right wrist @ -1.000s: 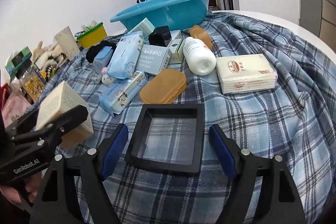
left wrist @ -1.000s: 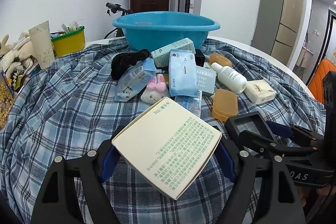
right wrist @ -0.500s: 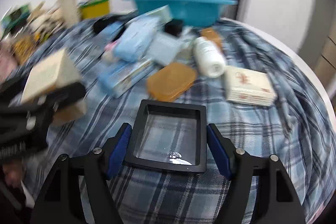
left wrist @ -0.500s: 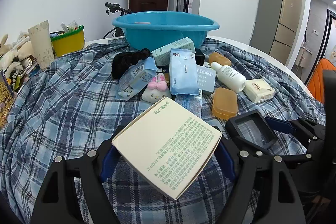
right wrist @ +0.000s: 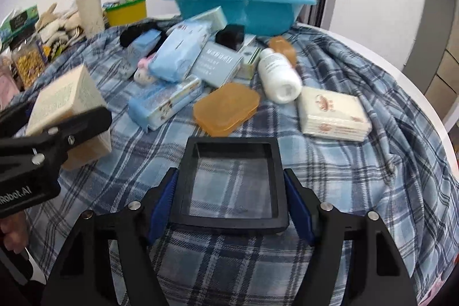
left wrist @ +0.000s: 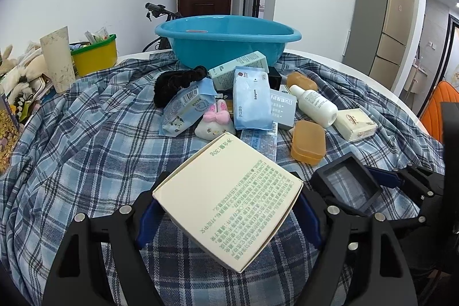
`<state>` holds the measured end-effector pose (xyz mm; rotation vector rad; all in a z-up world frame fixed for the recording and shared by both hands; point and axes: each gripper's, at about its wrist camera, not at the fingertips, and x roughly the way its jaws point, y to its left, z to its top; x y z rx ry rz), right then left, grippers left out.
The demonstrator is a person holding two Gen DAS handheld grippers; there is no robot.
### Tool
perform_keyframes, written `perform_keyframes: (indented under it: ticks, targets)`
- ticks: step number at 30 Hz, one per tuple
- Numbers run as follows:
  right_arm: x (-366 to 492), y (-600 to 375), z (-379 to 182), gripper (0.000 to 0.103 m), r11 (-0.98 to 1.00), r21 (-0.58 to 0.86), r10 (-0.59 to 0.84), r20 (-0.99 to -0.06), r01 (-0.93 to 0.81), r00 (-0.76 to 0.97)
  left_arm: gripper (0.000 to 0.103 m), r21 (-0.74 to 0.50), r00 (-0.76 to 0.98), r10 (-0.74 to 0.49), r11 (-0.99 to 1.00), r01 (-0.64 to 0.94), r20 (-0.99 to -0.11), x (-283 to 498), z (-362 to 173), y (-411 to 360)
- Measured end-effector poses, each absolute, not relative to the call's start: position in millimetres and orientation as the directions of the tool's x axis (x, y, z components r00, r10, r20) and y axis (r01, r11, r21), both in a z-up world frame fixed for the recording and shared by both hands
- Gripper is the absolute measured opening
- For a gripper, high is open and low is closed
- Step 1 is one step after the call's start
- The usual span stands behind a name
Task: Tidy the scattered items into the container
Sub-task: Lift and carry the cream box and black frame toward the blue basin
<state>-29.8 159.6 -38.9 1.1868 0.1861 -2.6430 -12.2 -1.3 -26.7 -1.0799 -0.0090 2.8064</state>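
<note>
In the left wrist view, we are holding a cream carton (left wrist: 228,195) clamped corner to corner in our left gripper (left wrist: 226,208), raised over the plaid cloth (left wrist: 86,151), with the blue basin (left wrist: 226,40) beyond the scattered pile. In the right wrist view, our right gripper (right wrist: 231,195) is closing its jaws on a black square tray (right wrist: 232,184), the pads pressing its sides.

Counts, placed relative to the blue basin (left wrist: 228,39): one white bottle (left wrist: 314,105), two amber cases (left wrist: 308,142) and one tissue pack (left wrist: 355,124) before it; one yellow tub (left wrist: 94,56) to its left; two tongs, the left tongs (left wrist: 226,208) and the right tongs (right wrist: 231,198), nearest the onlooker.
</note>
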Motion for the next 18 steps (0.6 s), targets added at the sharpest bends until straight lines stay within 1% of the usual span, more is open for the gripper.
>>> perform_keyframes:
  ticks: [6,10,13,18]
  targets:
    - [-26.2,168.2,-19.0,0.069,-0.978,-0.016,-0.141,-0.684,0.207,-0.715,0.081,-0.047,-0.744,0.120,-0.992,-0.118,-0.657,-11.1,-23.1,0.4]
    - [-25.7,165.2,-6.7,0.069,-0.980,-0.017,-0.141,-0.648,0.199,-0.749,0.081,-0.045,-0.755,0.121,-0.992,-0.120,-0.644,-9.5,-18.2,4.0]
    - [-24.8,165.0,-3.2,0.069,-0.980,-0.029,-0.135,-0.639,0.199,-0.757,0.081,-0.038,-0.767,0.119,-0.992,-0.122,-0.631,-7.5,-13.0,6.6]
    - [-25.7,169.0,-3.8,0.069,-0.982,-0.010,-0.138,-0.643,0.189,-0.753,0.081,-0.031,-0.780,0.106,-0.993,-0.110,-0.617,-5.7,-6.7,3.6]
